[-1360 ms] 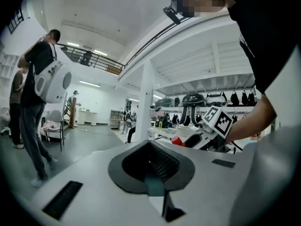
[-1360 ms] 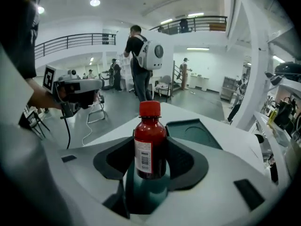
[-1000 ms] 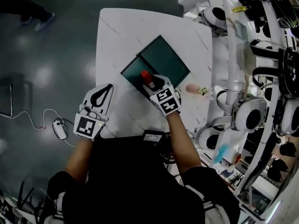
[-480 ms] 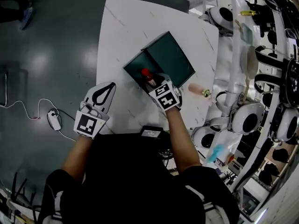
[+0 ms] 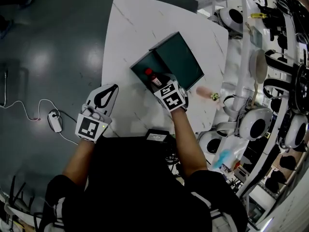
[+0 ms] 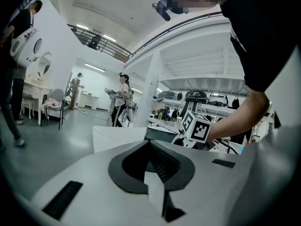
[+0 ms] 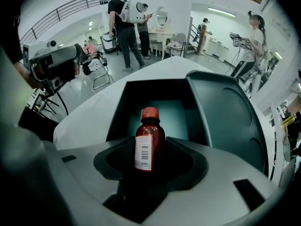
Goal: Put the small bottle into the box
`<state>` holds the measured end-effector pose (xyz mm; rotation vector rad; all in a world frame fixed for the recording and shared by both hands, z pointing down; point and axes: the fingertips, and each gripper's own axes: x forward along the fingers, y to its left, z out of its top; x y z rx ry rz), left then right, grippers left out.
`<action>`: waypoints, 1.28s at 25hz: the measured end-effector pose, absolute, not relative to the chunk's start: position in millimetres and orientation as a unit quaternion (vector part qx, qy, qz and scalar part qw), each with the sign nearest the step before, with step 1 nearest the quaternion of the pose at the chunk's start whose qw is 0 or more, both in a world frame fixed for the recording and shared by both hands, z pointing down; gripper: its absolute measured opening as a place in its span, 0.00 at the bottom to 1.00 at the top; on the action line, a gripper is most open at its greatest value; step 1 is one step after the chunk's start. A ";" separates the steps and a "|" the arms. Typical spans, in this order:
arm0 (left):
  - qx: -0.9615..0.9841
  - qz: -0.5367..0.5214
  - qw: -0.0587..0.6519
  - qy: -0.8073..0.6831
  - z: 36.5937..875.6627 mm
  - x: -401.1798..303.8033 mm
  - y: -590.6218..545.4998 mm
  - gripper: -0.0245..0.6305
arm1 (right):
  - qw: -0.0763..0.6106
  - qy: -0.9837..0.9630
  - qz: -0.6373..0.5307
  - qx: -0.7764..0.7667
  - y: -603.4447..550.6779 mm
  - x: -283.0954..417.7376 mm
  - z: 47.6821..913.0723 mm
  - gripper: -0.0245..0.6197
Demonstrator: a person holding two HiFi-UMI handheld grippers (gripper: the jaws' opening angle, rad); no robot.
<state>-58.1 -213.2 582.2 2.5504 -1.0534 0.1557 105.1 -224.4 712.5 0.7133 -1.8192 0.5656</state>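
two grippers are held out at the white desk (image 5: pixel 130 33). the right gripper (image 5: pixel 159 82) reaches forward on an extended forearm, its jaws clamped on the small bottle (image 5: pixel 151 76) above the near edge of the open dark green box (image 5: pixel 140 64). the bottle's long axis runs roughly along the jaws, with its red cap pointing away toward the box. the left gripper (image 5: pixel 111 89) hovers at the desk's left edge, jaws closed on nothing.

Ceiling strip lights (image 6: pixel 111 38) are lighting everything evenly; floor (image 5: pixel 46 62) left of the left gripper (image 5: pixel 111 89) is showing soft glare spots. Fisheye is bending edges, corners are going dark. Small bottle (image 7: pixel 149 131) in the right gripper (image 7: pixel 149 147) is reading sharp
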 end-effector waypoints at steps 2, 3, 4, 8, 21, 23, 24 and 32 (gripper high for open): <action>0.906 0.056 0.188 -0.375 582.6 -58.5 -212.5 0.06 | 0.528 -0.760 0.237 0.295 -224.1 105.3 713.1 0.38; 0.906 0.056 0.187 -0.375 582.2 -58.5 -212.6 0.06 | 0.529 -0.760 0.238 0.294 -224.1 105.5 713.4 0.39; 0.906 0.055 0.186 -0.375 581.3 -58.5 -212.8 0.06 | 0.529 -0.760 0.238 0.293 -224.6 105.8 713.8 0.39; 0.910 0.055 0.169 -0.375 574.1 -59.8 -213.9 0.06 | 0.506 -0.772 0.241 0.300 -232.4 107.3 712.0 0.39; 0.914 0.034 0.094 -0.394 499.6 -49.8 -200.5 0.06 | 0.217 -0.876 0.119 0.413 -254.6 99.1 518.9 0.10; 0.915 0.028 0.074 -0.396 480.4 -46.5 -199.4 0.06 | 0.140 -0.885 0.084 0.435 -249.8 106.7 474.0 0.09; 0.915 0.025 0.068 -0.397 470.9 -44.3 -196.7 0.06 | 0.106 -0.887 0.068 0.443 -243.6 112.3 453.5 0.09; 0.913 -0.033 0.048 -0.405 392.7 -33.6 -154.5 0.06 | -0.081 -0.857 -0.053 0.505 -160.0 165.5 325.2 0.09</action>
